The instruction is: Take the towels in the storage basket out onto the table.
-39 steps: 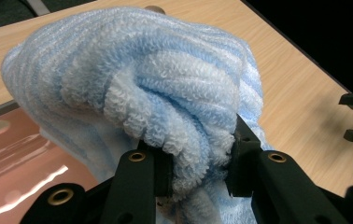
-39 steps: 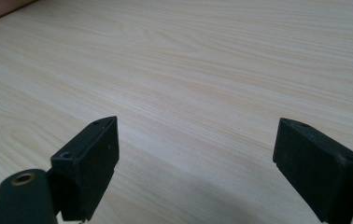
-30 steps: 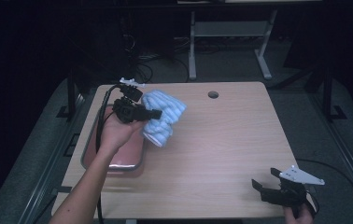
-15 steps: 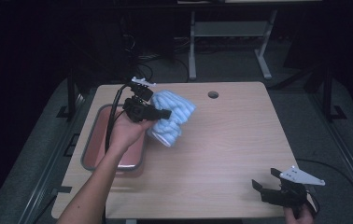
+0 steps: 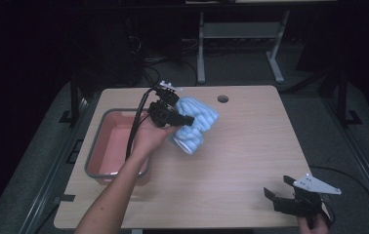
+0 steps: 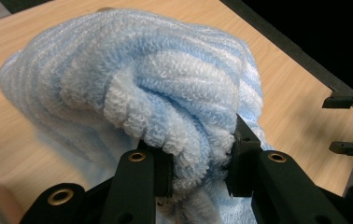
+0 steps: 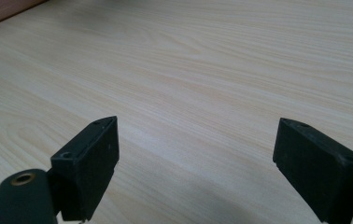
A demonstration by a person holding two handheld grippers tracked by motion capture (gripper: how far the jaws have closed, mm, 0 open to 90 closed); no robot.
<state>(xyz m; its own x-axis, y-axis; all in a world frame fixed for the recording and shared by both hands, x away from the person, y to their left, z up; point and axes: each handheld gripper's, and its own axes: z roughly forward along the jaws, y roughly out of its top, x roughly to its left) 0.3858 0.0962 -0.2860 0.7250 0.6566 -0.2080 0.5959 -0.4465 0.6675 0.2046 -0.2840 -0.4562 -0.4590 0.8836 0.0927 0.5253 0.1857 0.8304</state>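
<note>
The left gripper held a bunched light-blue terry towel above the wooden table, just to the right of the pink tub near the table's left edge; whether the lowest fold brushed the tabletop could not be told. In the left gripper view the jaws were clamped on a thick wad of the towel, with several folds squeezed between the pads and the rest ballooning out in front and hanging below them. The cloth looked soft, light and fully limp, with a looped pile that should give the pads plenty of friction, so slipping seemed unlikely while the jaws stayed tight; nothing about it looked fragile. Being so floppy, it would probably sag and swing from any single hold, and loose ends could drag across the table or catch on the tub's rim. A gathered clump like this one suited carrying; for spreading or folding, a corner or hem would likely serve better, perhaps with the other hand taking a second edge. The right gripper rested near the table's front right corner, well apart from the towel, its jaws standing wide with nothing between them, bare wood showing beyond its fingertips.
</note>
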